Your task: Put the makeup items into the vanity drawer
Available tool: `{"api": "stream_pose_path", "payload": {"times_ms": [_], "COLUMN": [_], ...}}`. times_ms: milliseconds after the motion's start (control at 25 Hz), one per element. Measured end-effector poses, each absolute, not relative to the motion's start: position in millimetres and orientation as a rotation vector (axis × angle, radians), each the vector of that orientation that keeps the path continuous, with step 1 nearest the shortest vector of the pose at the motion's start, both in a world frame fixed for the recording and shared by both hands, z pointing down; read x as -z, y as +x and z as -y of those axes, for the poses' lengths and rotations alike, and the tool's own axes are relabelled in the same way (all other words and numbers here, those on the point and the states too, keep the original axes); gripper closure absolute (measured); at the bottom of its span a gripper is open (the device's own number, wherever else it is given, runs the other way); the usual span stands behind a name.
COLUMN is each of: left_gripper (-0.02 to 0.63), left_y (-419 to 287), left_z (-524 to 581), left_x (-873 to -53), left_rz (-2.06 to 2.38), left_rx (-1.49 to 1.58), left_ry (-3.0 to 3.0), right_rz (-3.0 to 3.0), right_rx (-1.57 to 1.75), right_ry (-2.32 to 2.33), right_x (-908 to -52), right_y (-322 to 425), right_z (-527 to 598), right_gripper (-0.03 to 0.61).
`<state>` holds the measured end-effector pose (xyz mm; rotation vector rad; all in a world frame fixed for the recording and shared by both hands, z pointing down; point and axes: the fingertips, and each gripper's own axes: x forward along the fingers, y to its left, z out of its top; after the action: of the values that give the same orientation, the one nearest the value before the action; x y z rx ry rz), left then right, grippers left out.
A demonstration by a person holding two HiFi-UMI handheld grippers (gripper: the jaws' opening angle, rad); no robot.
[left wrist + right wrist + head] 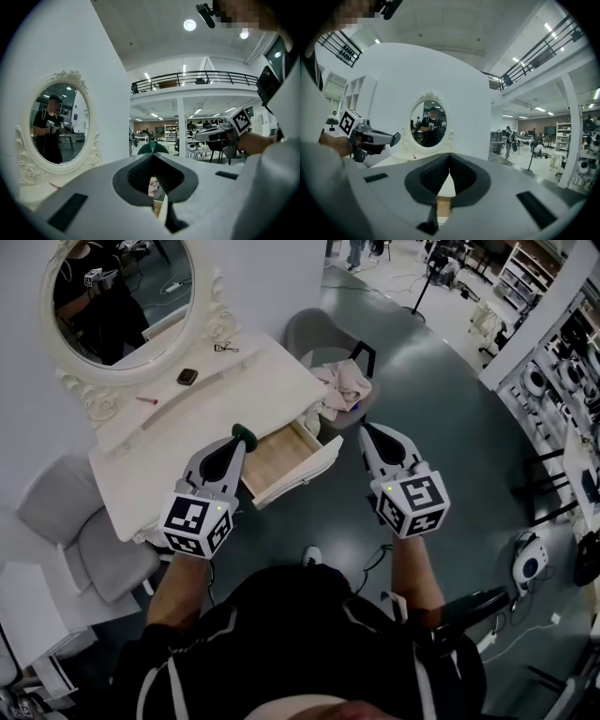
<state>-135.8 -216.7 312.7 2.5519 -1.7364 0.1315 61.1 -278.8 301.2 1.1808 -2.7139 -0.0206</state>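
White vanity desk [272, 381] w/ its drawer [278, 461] open and, as far as I can see in, bare. I'd judge the job is barely started. Left tool [242, 437] and right tool [367, 432] hover by the drawer front, both w/ jaws pressed together on nothing. All makeup items sit on the desktop: dark compact [187, 376], maybe a lash curler [225, 347], thin pink stick [147, 400]. No readable brands or writing, only square marker codes on the tools.
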Motion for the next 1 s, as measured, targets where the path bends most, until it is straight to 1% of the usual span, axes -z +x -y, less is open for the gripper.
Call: {"api": "stream_pose_path", "payload": {"times_ms": [320,560,760,1000], "left_gripper": [0.611,0.611,0.611,0.611], "left_y": [-101.7,-91.0,-98.5,-119.0], "left_z": [268.5,302.0,320.2,351.3], "left_x": [-320.9,-340.0,-358.5,-392.2], "left_rz": [1.757,1.754,1.703,1.596], "left_rx": [-0.192,-0.264,-0.310,-0.397], "left_ry": [2.529,2.496,2.489,2.530], "right_rz": [2.772,2.772,2.754,2.713], "right_rx": [-0.003,-0.011,-0.047,-0.133], "right_ry": [1.097,1.054,1.109,1.113], "right_x": [-305.6,-320.2,-329.6,-346.4], "right_y": [85.6,96.6,94.4,65.3], "right_z": [325.6,356.2,371.4,382.5], "right_gripper": [0.574,0.573,0.573,0.574]}}
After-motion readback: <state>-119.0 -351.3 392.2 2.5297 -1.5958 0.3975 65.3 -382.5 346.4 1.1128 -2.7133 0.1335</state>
